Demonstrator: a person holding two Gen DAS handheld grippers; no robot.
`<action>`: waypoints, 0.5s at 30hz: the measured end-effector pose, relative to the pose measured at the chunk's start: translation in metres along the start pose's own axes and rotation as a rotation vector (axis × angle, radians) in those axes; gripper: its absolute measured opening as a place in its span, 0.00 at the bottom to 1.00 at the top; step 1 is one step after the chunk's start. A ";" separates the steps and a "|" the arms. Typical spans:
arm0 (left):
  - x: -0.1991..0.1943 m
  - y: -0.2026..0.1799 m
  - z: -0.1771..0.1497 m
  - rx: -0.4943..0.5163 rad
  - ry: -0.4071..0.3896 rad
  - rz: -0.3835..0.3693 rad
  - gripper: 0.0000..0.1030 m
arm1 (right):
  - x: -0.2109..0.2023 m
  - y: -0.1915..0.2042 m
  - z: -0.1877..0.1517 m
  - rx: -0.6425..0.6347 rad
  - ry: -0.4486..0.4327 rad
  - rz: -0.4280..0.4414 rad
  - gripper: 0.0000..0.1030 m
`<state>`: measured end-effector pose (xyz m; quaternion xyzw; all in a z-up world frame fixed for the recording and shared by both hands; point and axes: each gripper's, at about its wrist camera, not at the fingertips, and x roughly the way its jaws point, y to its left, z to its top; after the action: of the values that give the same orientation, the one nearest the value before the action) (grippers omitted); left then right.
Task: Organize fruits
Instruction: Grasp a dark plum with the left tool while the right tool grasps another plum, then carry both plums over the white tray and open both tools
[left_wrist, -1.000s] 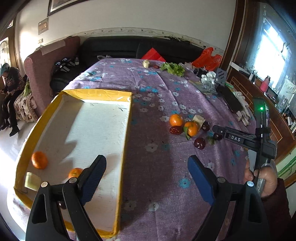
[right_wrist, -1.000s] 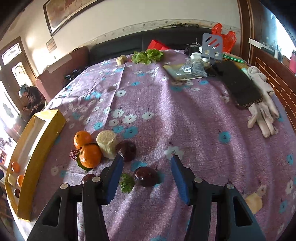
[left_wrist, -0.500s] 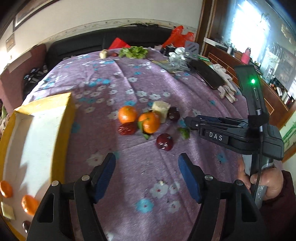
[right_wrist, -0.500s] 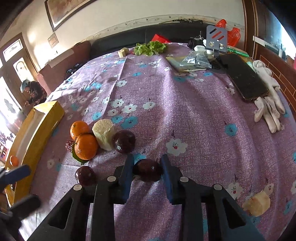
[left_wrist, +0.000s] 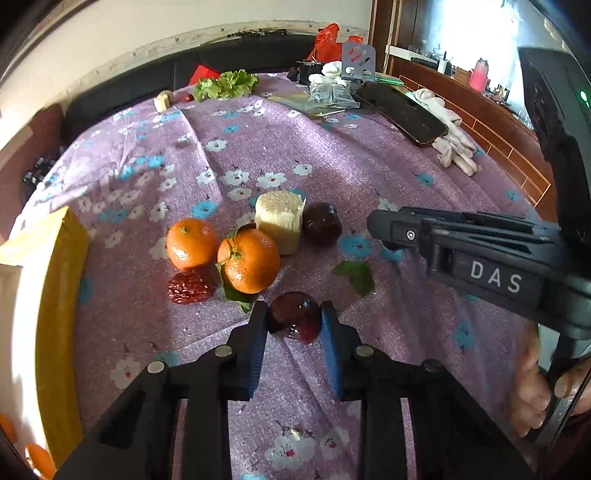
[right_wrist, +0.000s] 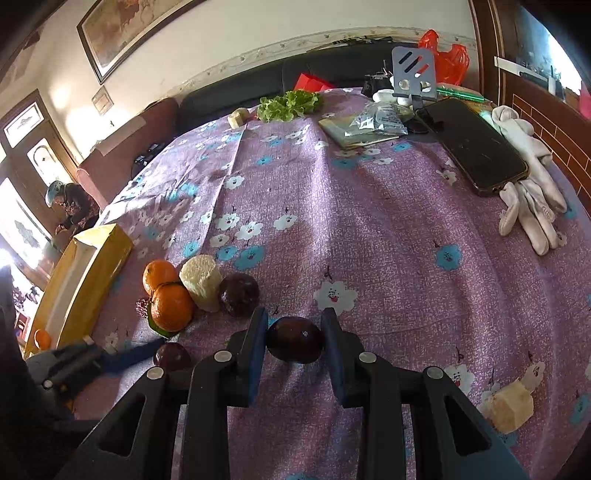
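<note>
At the far left, a yellow-walled tray (left_wrist: 61, 295) sits on the counter (left_wrist: 332, 166) under its purple flowered cloth, with an orange fruit (left_wrist: 38, 458) just showing in its near corner. To the right of the tray, apart from it, lies the loose cluster: a wrinkled red date (left_wrist: 190, 285), two tangerines touching each other (left_wrist: 192, 242) (left_wrist: 248, 260), a pale cream block (left_wrist: 279, 220) leaning against the nearer tangerine, and a dark plum (left_wrist: 322, 223) touching the block's right side.

In front of that cluster the left hand-held gripper (left_wrist: 293, 319) points steeply down at the cloth, and its blue pads are clamped on a glossy dark red plum (left_wrist: 294, 315), one pad on each side of it. The fruit sits right at the fingertips, low against the cloth; whether it is touching the cloth I cannot tell. A small green leaf (left_wrist: 354, 275) lies on the cloth just to the right.

Farther right, the right hand-held gripper (right_wrist: 294, 338) is likewise squeezed onto another dark plum (right_wrist: 294, 339), held between the tips of its pads just above or on the cloth. In the left wrist view the person's hand (left_wrist: 535, 387) grips its handle at the right edge.

Beyond, at the counter's right side, a black phone (right_wrist: 476, 147) lies beside white gloves (right_wrist: 528, 184).
</note>
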<state>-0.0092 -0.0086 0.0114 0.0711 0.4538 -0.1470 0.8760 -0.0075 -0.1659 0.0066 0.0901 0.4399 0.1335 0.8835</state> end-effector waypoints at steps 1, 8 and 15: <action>-0.002 0.001 -0.001 -0.005 -0.005 0.005 0.26 | 0.000 0.000 0.000 -0.002 -0.003 -0.001 0.31; -0.048 0.030 -0.012 -0.114 -0.080 -0.005 0.26 | -0.006 0.003 0.000 -0.015 -0.039 -0.017 0.31; -0.127 0.096 -0.048 -0.289 -0.212 0.035 0.26 | -0.013 0.018 -0.005 -0.074 -0.097 -0.065 0.31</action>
<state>-0.0845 0.1189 0.0869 -0.0634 0.3739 -0.0716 0.9225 -0.0220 -0.1525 0.0182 0.0493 0.3940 0.1164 0.9104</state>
